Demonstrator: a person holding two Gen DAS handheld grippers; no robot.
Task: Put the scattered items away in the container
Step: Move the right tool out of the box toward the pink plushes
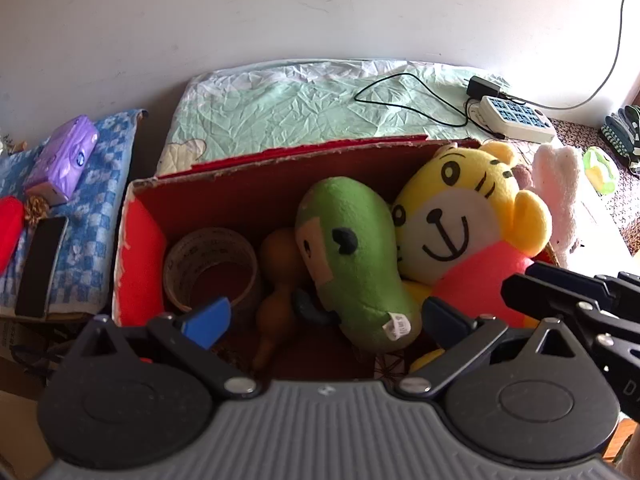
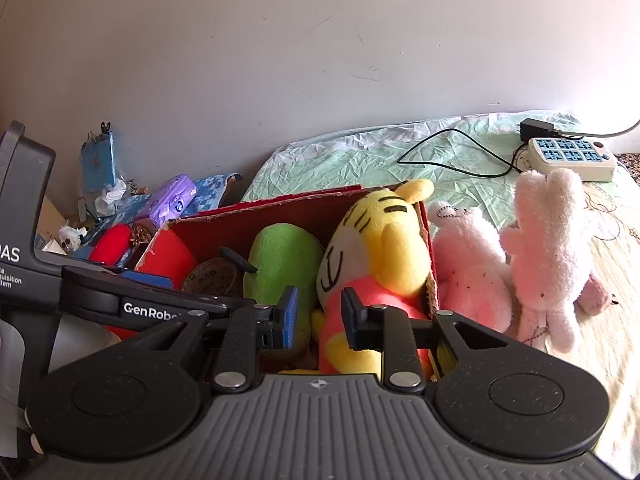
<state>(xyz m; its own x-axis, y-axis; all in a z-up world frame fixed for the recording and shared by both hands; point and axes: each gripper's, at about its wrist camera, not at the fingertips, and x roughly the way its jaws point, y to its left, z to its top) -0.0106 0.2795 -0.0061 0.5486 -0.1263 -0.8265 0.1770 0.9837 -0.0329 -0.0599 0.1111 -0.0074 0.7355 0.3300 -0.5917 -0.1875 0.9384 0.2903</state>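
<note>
A red cardboard box sits on a bed covered with a pale green sheet, already packed with soft toys. Inside, a yellow tiger plush leans against the right wall, a green plush lies beside it, and a roll of tape and a brown gourd rest toward the left. The left gripper hangs over the near edge of the box with its blue-padded fingers spread wide and nothing between them. The right gripper reaches in from the right, its fingers drawn narrow but apart just in front of the tiger's pink body; the pads do not appear to press on it. Outside the box, to its right, two pink plush toys lie on the bed. A white power strip rests at the far side, near the wall.
</note>
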